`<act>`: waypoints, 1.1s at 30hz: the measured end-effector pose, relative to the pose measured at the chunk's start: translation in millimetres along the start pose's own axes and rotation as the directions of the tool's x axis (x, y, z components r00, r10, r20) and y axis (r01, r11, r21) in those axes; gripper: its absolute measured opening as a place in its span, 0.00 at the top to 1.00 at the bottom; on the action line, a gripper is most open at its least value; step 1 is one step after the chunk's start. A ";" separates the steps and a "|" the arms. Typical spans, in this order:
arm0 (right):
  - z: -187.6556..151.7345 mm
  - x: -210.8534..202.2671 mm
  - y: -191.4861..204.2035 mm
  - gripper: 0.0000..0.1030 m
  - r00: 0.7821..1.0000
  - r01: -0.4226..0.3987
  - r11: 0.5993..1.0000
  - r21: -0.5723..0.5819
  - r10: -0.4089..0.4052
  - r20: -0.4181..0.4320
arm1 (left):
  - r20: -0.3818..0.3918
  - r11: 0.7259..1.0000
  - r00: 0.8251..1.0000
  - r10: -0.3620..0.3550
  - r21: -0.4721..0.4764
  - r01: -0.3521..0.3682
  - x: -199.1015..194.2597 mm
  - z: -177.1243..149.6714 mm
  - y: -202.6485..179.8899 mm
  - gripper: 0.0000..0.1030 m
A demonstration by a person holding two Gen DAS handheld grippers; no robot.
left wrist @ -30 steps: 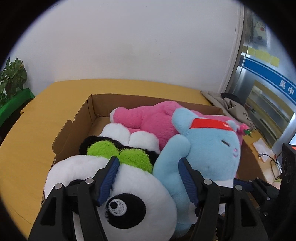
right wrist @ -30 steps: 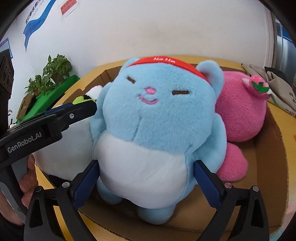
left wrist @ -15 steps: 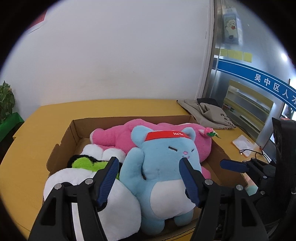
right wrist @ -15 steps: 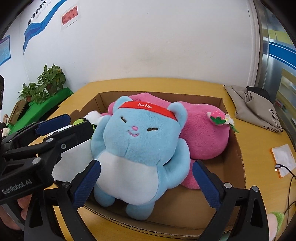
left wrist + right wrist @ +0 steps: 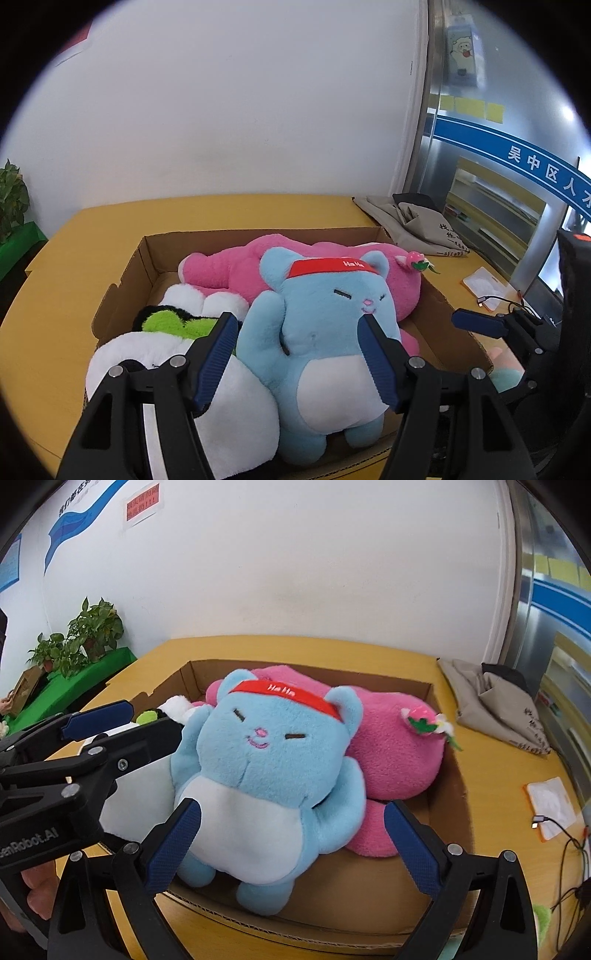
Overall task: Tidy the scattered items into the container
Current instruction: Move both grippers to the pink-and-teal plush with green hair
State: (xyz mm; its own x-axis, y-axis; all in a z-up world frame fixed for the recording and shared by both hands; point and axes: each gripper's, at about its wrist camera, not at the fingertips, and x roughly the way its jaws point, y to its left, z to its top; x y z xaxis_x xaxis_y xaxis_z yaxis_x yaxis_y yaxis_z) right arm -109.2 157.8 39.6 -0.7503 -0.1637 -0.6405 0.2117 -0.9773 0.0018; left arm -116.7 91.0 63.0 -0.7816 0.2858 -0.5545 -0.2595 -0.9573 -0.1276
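A cardboard box (image 5: 125, 273) (image 5: 448, 775) sits on the yellow table. It holds a blue bear plush with a red headband (image 5: 325, 332) (image 5: 266, 768), a pink plush (image 5: 229, 266) (image 5: 391, 753) behind it, and a white, black and green panda plush (image 5: 155, 354) (image 5: 147, 716) at the left. My left gripper (image 5: 295, 332) is open and empty, held above the box's near side. My right gripper (image 5: 291, 816) is open and empty, in front of the blue bear. The left gripper also shows in the right wrist view (image 5: 129, 720).
A grey cloth bag (image 5: 410, 218) (image 5: 495, 698) lies on the table at the back right. A white card with a cable (image 5: 550, 808) (image 5: 484, 284) lies to the right. Potted plants on a green stand (image 5: 77, 638) are at the left.
Both grippers have pulled back and up from the box, so the plush toys look smaller. The blue bear now lies free in the box between the open fingers.
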 end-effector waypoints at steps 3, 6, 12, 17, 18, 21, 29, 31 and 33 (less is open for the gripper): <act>-11.1 -28.0 -28.6 0.02 0.999 0.022 0.999 0.050 -0.024 0.043 | -0.016 1.000 1.000 -0.009 0.014 0.010 -0.3 0.1 -3.8 0.35; -37.1 -62.0 -69.6 0.02 0.993 0.090 0.985 0.149 -0.100 0.062 | -0.024 0.999 0.999 -0.032 0.026 0.032 -1.9 0.1 -9.8 0.35; -92.1 -67.3 -159.1 0.02 0.972 0.236 0.890 0.390 -0.217 -0.094 | -0.035 0.993 0.994 -0.106 0.053 0.108 -5.7 -1.7 -29.9 0.35; -103.7 -48.0 -159.6 0.00 0.955 0.295 0.891 0.346 -0.261 -0.144 | -0.064 0.983 0.985 -0.163 0.080 0.168 -5.3 -6.7 -48.9 0.35; -102.8 -47.0 -153.2 0.00 0.953 0.300 0.901 0.313 -0.265 -0.149 | -0.072 0.980 0.982 -0.174 0.089 0.180 -3.9 -8.2 -52.4 0.35; -107.6 -47.4 -134.2 0.01 0.966 0.244 0.939 0.242 -0.214 -0.142 | -0.099 0.969 0.973 -0.206 0.114 0.217 -1.4 -11.6 -61.7 0.35; -145.0 -80.3 -112.7 0.00 0.983 -0.144 0.963 0.226 0.165 -0.078 | -0.204 0.930 0.931 -0.303 0.149 0.336 8.4 -24.7 -82.2 0.35; -154.3 -89.6 -108.0 0.01 0.972 -0.206 0.952 0.225 0.225 -0.064 | -0.266 0.912 0.910 -0.319 0.175 0.371 16.4 -35.1 -94.2 0.35; -164.4 -100.3 -109.5 0.00 0.972 -0.212 0.940 0.266 0.232 -0.044 | -0.320 0.894 0.893 -0.318 0.213 0.395 22.6 -46.9 -106.7 0.35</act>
State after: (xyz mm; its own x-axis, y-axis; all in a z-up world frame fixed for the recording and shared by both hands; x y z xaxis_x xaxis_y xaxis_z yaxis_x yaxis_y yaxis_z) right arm 45.8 303.3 -22.6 -0.6522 -0.3797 -0.6561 0.1919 -0.9200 0.3417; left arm -80.1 197.5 25.5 -0.4339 0.5454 -0.7172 -0.6610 -0.7335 -0.1579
